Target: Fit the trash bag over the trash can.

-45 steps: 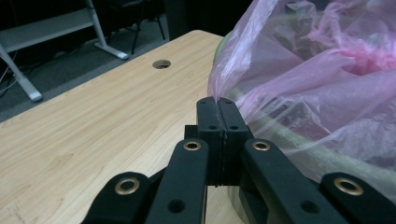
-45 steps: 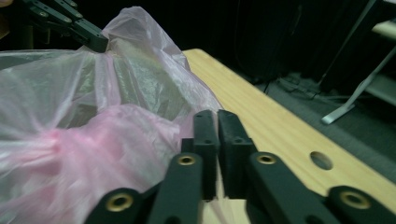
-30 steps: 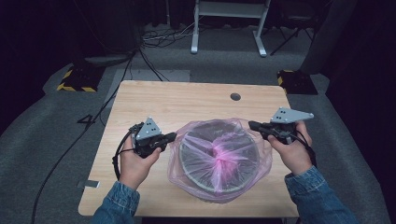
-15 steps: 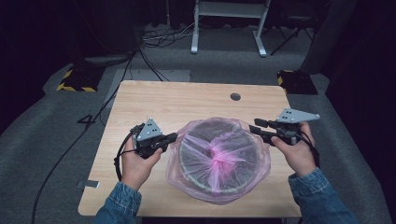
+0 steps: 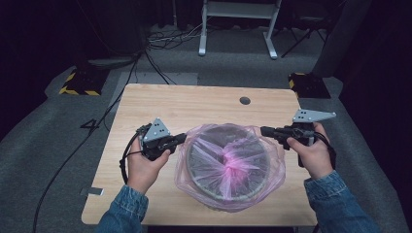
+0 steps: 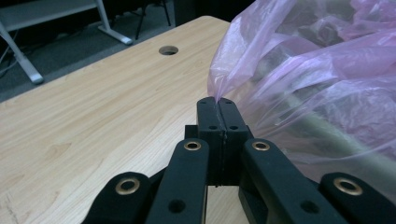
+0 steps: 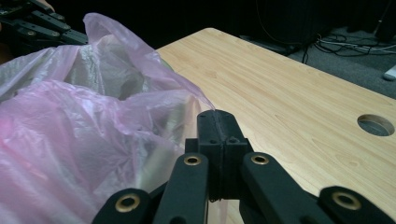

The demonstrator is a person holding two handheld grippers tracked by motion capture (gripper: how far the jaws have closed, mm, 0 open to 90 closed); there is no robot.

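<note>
Pink bag [image 5: 228,167] veils the round bin [image 5: 228,194] under it; bin's material and contents unreadable. Left gripper [image 6: 217,103] view cuts the bag off at right edge. Right gripper [image 7: 218,115] view: can't tell if film sits between the closed jaws.

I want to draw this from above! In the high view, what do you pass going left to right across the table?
Black left gripper pinching the bag's edge → see-through pink plastic bag draped over a round grey bin → black right gripper pinching the other edge → the person's right hand.
</note>
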